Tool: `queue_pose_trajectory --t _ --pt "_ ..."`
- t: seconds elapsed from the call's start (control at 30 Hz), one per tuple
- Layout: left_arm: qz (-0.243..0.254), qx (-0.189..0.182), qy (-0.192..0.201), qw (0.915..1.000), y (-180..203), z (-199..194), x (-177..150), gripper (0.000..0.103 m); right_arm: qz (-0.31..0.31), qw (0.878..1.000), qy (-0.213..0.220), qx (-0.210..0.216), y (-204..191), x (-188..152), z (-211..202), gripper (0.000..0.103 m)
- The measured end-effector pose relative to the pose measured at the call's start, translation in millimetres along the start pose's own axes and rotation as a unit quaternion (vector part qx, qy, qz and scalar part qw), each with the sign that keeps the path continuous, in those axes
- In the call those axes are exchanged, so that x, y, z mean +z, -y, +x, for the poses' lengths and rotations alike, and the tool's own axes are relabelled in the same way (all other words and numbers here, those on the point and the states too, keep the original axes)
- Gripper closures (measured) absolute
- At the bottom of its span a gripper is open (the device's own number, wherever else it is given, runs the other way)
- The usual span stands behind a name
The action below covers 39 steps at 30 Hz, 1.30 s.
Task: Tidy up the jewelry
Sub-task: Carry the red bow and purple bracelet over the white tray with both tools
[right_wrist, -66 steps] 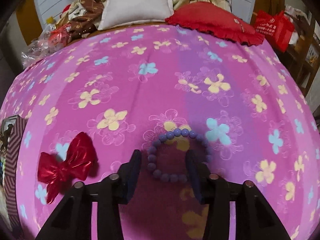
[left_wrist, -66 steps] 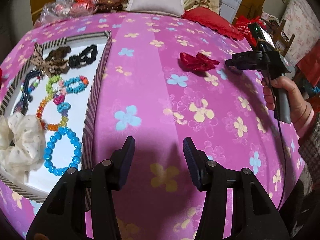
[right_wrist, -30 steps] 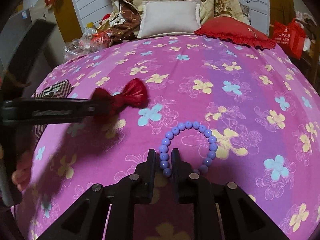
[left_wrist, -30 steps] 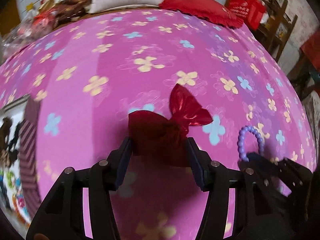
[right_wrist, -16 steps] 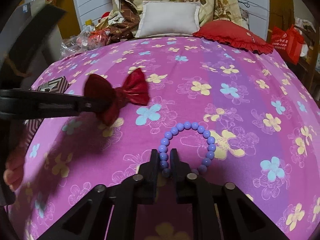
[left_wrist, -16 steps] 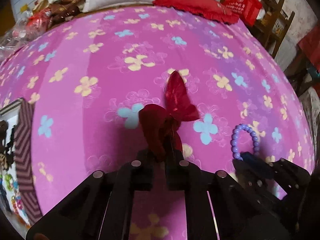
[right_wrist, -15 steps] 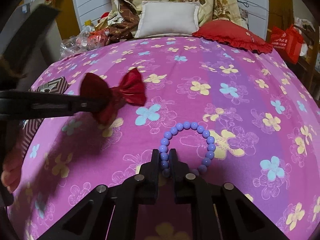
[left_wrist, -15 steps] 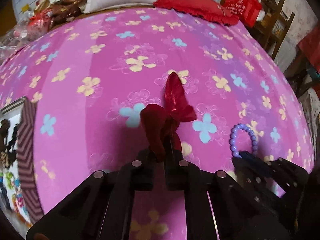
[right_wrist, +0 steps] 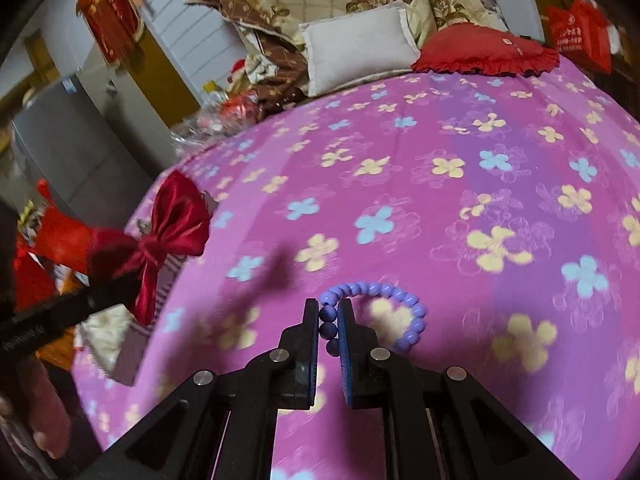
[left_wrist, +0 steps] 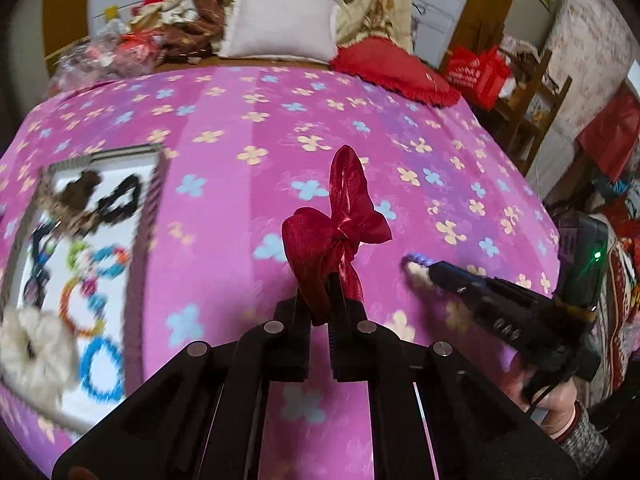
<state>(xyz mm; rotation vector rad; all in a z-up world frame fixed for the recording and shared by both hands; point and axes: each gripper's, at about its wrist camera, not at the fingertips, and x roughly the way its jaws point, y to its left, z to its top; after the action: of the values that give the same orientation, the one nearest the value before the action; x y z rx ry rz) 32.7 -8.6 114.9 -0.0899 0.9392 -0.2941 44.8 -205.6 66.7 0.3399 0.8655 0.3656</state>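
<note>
- Left wrist view, far left of frame: the striped tray (left_wrist: 154, 200) on the bed (left_wrist: 248, 184) already holds several bracelets and scrunchies, so most sorting looks done.
- Centre of that view: the left tool (left_wrist: 320, 312) is pinched closed on the red bow (left_wrist: 340, 232), lifted clear of the bed.
- Right wrist view, lower centre: the right tool (right_wrist: 329, 320) is clamped on the purple bead bracelet (right_wrist: 376, 308), whose loop hangs just above the bed.
- Judging from this, both pieces remain to be carried to the tray and released.
</note>
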Motion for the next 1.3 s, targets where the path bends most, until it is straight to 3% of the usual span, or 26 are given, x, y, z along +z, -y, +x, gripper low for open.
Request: queue_pose_trajectory --t 0.23,0.43,0.73,1.13,1.3 --pt "-0.04 -0.001 0.025 0.9989 -30 -38 -31 0.098 0.011 1.0 0.018 0.014 -23 -25 -44 0.094" --pt "-0.07 0.009 0.052 0.9962 -63 -71 -48 0.098 0.028 0.999 0.004 0.037 -36 -44 -62 0.094" --pt "-0.12 0.036 0.093 0.9878 -129 -106 -55 0.098 -0.004 0.999 -0.003 0.034 -79 -34 -67 0.094" --pt "-0.171 0.073 0.106 0.9768 -218 -98 -41 0.098 -0.093 0.995 -0.027 0.027 -175 -14 -34 0.094" --pt "-0.201 0.057 0.102 0.9726 -249 -85 -43 0.098 -0.123 0.991 -0.032 0.031 -219 -1 -12 0.094"
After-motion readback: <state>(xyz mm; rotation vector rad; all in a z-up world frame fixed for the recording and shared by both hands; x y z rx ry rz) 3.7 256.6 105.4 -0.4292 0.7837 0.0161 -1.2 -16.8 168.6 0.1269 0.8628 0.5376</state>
